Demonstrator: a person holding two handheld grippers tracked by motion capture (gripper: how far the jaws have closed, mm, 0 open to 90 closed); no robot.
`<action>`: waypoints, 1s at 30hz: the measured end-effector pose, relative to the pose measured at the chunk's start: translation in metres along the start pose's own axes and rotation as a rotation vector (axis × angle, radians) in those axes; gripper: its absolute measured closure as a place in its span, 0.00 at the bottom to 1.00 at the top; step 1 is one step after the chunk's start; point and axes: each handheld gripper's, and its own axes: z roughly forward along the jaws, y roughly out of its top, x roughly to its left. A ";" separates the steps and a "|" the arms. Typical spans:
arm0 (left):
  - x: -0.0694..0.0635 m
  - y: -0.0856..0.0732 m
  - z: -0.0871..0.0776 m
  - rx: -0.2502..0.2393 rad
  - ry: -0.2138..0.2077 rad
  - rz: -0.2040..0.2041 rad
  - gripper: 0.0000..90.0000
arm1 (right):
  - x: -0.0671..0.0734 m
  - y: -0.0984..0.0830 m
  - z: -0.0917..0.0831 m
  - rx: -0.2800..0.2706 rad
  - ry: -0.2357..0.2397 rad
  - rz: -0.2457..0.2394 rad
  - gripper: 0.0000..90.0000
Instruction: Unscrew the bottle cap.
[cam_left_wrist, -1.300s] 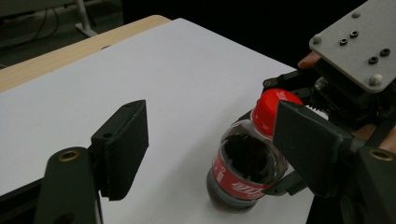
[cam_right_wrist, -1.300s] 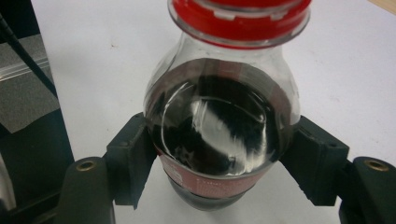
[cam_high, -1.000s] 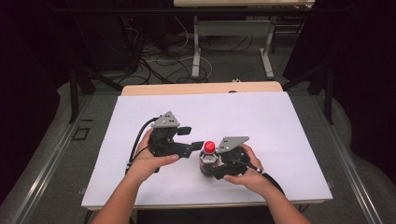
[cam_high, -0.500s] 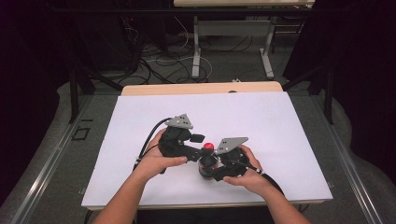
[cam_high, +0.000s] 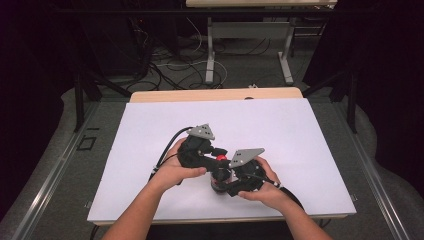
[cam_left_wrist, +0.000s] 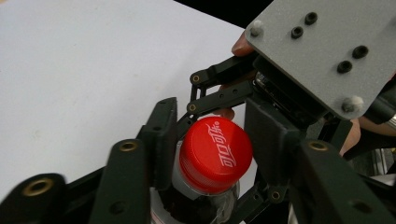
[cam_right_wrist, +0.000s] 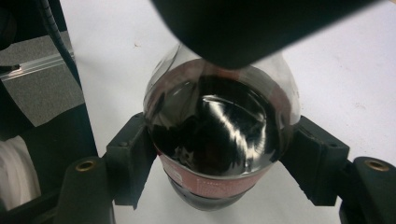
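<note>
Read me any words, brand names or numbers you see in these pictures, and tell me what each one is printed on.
"可口可乐", the Coca-Cola brand in white Chinese script: on top of the red cap of the bottle.
The bottle's red label band shows no readable print at this angle.
The grey plate carries screw holes, no text.

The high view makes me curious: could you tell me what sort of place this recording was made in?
Probably a lab or workshop recording station: a table under a plain white sheet, loose cables on the floor behind it, and dark curtains around.
</note>
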 end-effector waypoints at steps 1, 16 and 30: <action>0.000 0.000 0.000 0.000 0.000 0.000 0.64 | 0.000 0.000 0.000 0.000 0.000 0.000 0.34; -0.010 0.000 0.000 -0.008 0.092 0.007 0.68 | 0.000 0.000 0.001 -0.005 -0.025 0.020 0.34; -0.027 0.000 0.013 -0.076 0.307 -0.095 0.68 | -0.001 0.000 0.001 0.000 -0.097 0.065 0.34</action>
